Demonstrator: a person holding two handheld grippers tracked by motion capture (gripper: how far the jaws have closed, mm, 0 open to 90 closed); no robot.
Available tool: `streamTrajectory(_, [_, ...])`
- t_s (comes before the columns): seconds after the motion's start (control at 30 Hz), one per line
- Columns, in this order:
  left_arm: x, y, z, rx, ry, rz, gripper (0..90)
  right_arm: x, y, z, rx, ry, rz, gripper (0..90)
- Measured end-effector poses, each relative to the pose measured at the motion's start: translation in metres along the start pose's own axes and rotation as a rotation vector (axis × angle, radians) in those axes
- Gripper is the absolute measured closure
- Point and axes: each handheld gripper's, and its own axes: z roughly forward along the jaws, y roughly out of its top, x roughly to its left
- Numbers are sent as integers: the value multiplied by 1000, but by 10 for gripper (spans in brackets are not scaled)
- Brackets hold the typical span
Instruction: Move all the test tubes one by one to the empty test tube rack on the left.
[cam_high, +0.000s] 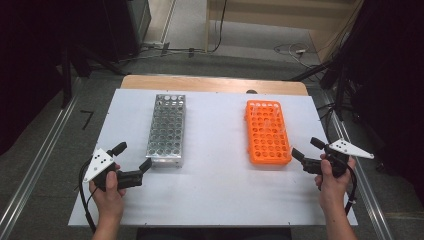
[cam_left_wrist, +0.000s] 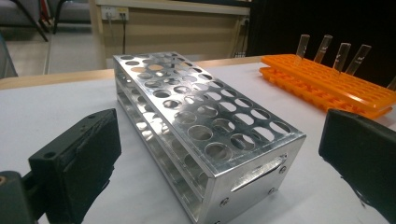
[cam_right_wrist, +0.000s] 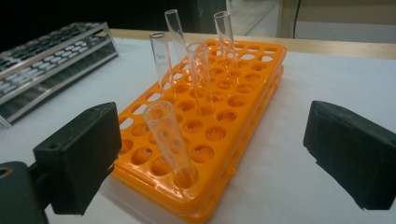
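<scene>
- The white rectangular tabletop (cam_high: 215, 195) takes up the middle of the high view, a strip of bare wood showing along its far edge, with grey floor and loose cables beyond it at the top of the frame.
- Left of centre stands the shiny aluminium test-tube rack (cam_high: 166, 131), its rows of round holes apparently all vacant; in the left gripper view it runs from the upper left towards the lower middle.
- Right of centre sits the orange plastic test-tube rack (cam_high: 268, 132), well apart from the metal one.
- The left gripper (cam_high: 133, 162), at the lower left of the high view, has its jaws spread wide with nothing between them, aimed at the near end of the aluminium rack.
- The right gripper (cam_high: 303, 148), at the lower right, is likewise spread and empty, just off the near right corner of the orange rack.
- A handful of clear glass test tubes (cam_right_wrist: 201, 77) stand in the orange rack; the nearest tube (cam_right_wrist: 169, 142) leans in a hole at the near edge, at the lower middle of the right gripper view.
- I'd judge this the approach before the first pick: nothing gripped yet.
- Next, the right gripper likely needs to straddle that nearest tube and close gently on the glass, then lift straight up.
- The neighbouring tubes stand farther back, so little blocks the reach; the tube's tilt could make it bind in its hole.
</scene>
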Motion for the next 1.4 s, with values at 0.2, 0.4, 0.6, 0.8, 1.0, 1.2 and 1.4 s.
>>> streamTrajectory(0.2, [-6,1,2,18,-5,21,0,0,-1,8,51,27,1,120])
streamTrajectory(0.4, [-9,0,3,31,-19,27,0,5,-10,15,86,53,-21,254])
streamTrajectory(0.6, [-12,2,1,28,-26,19,0,15,-18,21,120,51,-27,435])
streamTrajectory(0.8, [-15,4,-2,27,-27,20,0,19,-20,22,101,15,-37,642])
streamTrajectory(1.0, [-16,4,-2,29,-35,18,0,19,-23,24,106,2,-48,703])
streamTrajectory(1.2, [-20,5,-1,25,-31,29,0,16,-26,26,97,-7,-38,728])
streamTrajectory(1.4, [-21,6,0,30,-37,31,0,14,-25,24,91,-2,-20,740])
